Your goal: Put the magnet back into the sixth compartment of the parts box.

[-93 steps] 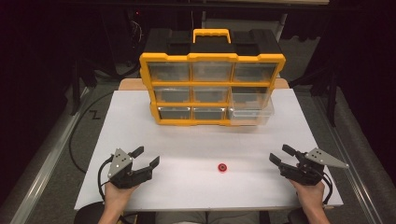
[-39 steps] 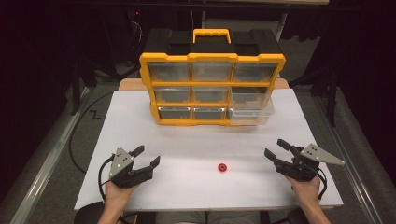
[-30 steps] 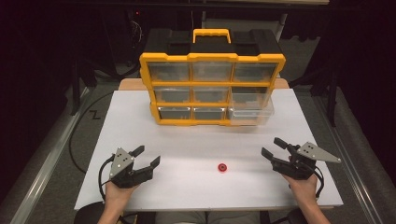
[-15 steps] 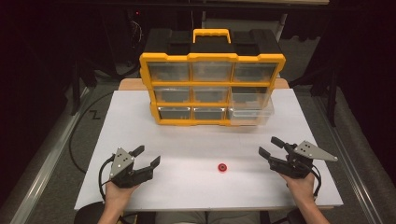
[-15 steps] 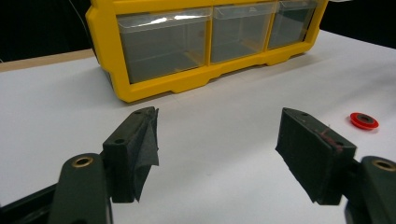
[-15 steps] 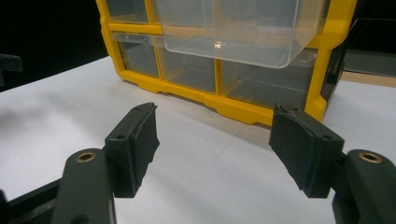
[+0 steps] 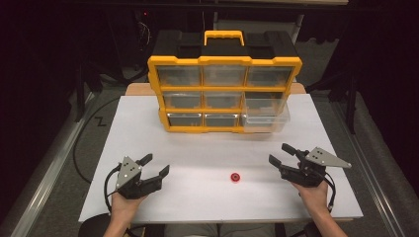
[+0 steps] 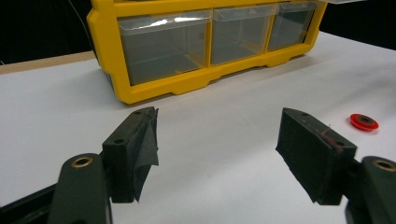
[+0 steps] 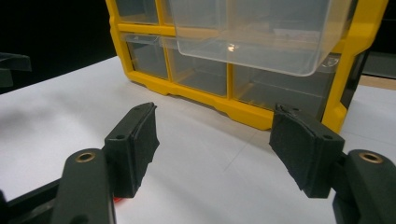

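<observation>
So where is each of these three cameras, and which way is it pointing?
High view: above the person's side, looking forward and down on the white table; both forearms, left gripper, right gripper.
Left gripper view: rides that gripper, facing the yellow organizer; its open jaws show.
Right gripper view: same, toward the pulled-out clear drawer.
All three share the organizer; the red ring too.

Yellow drawer cabinet (image 7: 225,94) at table's (image 7: 148,133) far edge — one clear drawer (image 7: 265,114) pulled out.

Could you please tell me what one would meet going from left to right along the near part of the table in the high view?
Left gripper → small red ring → right gripper, all over the white table.
</observation>
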`<state>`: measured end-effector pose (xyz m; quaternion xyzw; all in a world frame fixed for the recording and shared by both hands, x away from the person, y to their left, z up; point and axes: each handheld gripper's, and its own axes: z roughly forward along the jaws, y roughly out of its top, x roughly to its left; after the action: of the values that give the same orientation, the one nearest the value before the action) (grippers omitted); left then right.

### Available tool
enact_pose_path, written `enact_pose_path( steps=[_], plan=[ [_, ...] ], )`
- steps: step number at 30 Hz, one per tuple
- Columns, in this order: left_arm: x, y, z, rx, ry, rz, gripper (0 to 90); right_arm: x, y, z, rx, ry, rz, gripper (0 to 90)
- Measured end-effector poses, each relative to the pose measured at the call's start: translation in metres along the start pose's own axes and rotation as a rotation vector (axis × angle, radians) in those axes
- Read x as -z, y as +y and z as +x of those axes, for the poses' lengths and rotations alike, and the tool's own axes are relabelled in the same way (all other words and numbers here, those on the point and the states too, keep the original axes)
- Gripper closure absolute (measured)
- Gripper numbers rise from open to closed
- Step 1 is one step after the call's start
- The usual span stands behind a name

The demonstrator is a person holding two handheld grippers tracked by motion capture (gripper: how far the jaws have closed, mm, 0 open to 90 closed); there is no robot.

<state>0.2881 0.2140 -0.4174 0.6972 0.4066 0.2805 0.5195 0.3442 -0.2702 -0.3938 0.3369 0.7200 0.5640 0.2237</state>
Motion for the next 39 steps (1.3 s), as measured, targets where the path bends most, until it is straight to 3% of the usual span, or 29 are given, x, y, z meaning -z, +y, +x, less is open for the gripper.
enact_pose_path(
  steps=[24,39],
  plan=[
    [-0.002,0.0,0.0,-0.001,0.002,-0.004,28.4,-0.017,0.004,0.008,-0.009,0.034,0.018,33.4],
    [-0.003,0.001,-0.001,-0.015,-0.003,0.003,28.4,-0.036,0.011,0.023,0.014,0.069,0.038,34.2]
  ],
)
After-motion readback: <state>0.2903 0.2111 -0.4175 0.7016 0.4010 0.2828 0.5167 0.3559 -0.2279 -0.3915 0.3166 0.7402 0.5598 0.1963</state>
